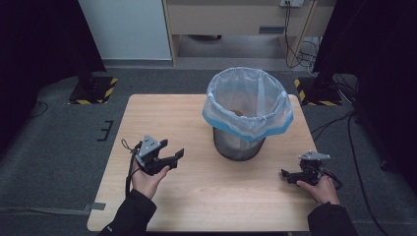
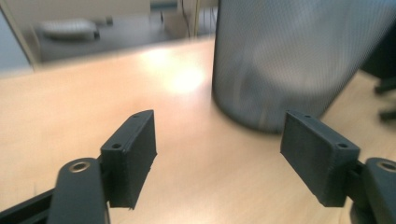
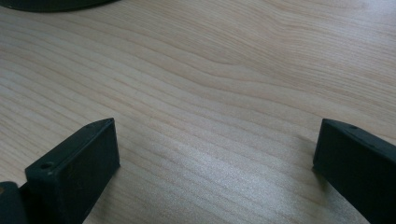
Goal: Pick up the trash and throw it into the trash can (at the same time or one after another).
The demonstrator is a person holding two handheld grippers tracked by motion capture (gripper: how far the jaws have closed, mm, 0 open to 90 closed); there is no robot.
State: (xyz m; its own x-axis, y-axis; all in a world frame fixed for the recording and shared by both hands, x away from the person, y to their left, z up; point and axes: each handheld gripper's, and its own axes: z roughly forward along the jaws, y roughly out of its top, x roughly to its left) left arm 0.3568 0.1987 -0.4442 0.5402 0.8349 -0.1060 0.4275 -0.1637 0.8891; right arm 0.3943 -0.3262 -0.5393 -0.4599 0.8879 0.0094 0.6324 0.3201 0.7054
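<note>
High view: my left gripper [image 1: 172,153] hangs over the table [image 1: 162,113] left of the mesh bin [image 1: 239,143] with its plastic liner [image 1: 248,105], jaws wide apart with nothing between them. My right gripper [image 1: 286,176] rests near the table's right edge, jaws wide and empty too.

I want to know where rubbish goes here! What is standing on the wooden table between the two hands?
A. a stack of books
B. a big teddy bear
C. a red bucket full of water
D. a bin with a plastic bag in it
D: the high view shows a dark mesh bin standing on the table, with a clear plastic bag folded over its rim.
</note>
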